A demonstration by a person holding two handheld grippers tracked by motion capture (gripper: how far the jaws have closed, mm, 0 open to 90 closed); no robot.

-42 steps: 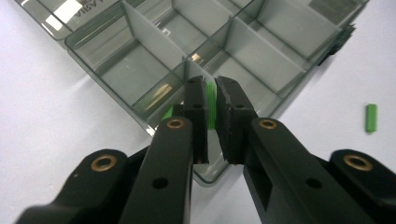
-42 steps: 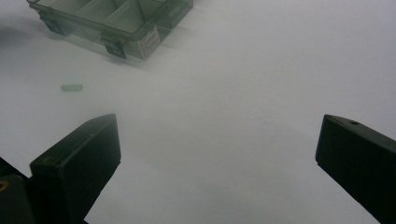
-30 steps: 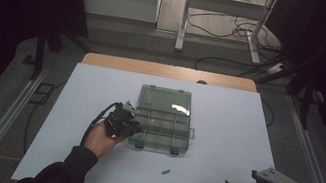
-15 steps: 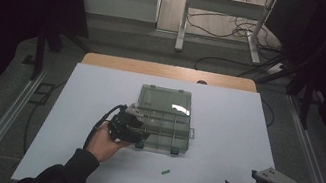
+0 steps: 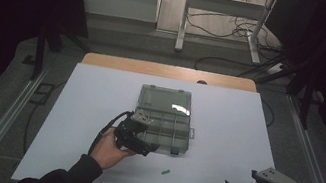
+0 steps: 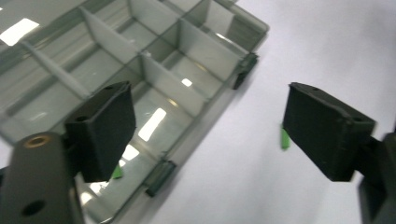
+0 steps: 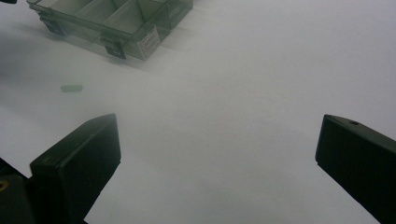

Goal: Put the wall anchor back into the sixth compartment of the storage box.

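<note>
A clear plastic organizer box point(image 5: 164, 117) lies open mid-table, its lid flat behind it. My left gripper point(image 5: 147, 144) hovers over the box's front left corner. In the left gripper view this gripper point(image 6: 210, 126) is open; its jaws have just been opening and nothing is between them. A small green piece point(image 6: 116, 171) lies in the near compartment beside the left jaw. Another green piece point(image 5: 165, 172) lies on the white table in front of the box. My right gripper point(image 5: 242, 182) rests open near the front right edge, nothing between its jaws point(image 7: 215, 154).
The white table top point(image 5: 96, 110) is bare to the left and right of the box. Its front edge runs just below my right gripper. In the right gripper view the box point(image 7: 116, 23) sits far off, the loose green piece point(image 7: 71, 87) before it.
My left gripper has shifted a little to the right, along the box's front left corner. The right gripper has stayed where it was.
</note>
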